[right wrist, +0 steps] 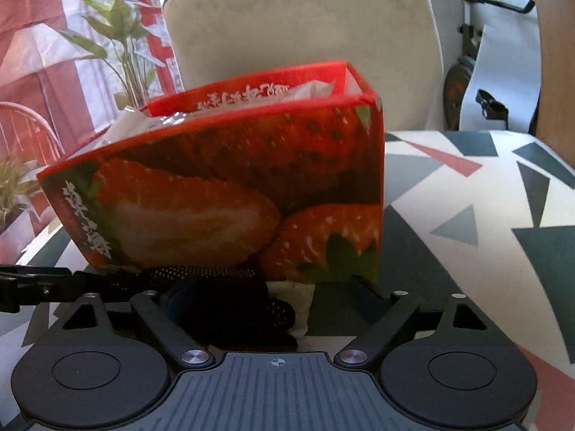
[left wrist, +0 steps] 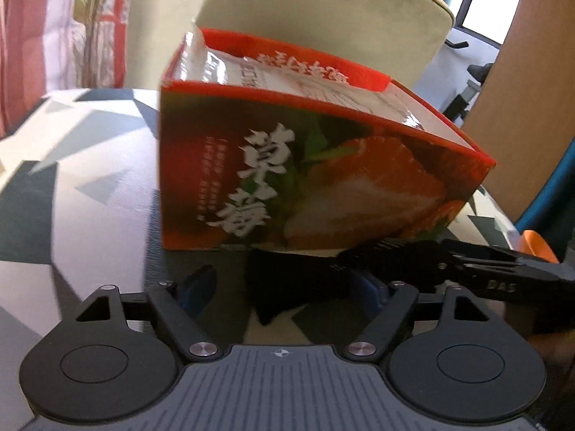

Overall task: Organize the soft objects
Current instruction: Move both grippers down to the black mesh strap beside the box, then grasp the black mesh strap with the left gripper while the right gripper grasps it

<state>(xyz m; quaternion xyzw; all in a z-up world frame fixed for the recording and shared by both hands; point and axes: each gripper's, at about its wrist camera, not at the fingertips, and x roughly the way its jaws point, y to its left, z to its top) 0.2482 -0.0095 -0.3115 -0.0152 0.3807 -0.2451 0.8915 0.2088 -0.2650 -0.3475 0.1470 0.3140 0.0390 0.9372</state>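
Box contents [right wrist: 309,91] mostly hidden behind the strawberry box [right wrist: 230,194] wall, printed lettering blurred.

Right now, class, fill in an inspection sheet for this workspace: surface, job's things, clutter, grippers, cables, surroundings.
Surface: table with a triangle-patterned cover.
Job's things: strawberry box, open-topped, white packets inside; black cloth at its base.
Clutter: nothing seen.
Grippers: left gripper and right gripper both open, both at the cloth.
Cables: nothing seen.
Surroundings: beige chair behind the box, plant, red-and-white curtain.
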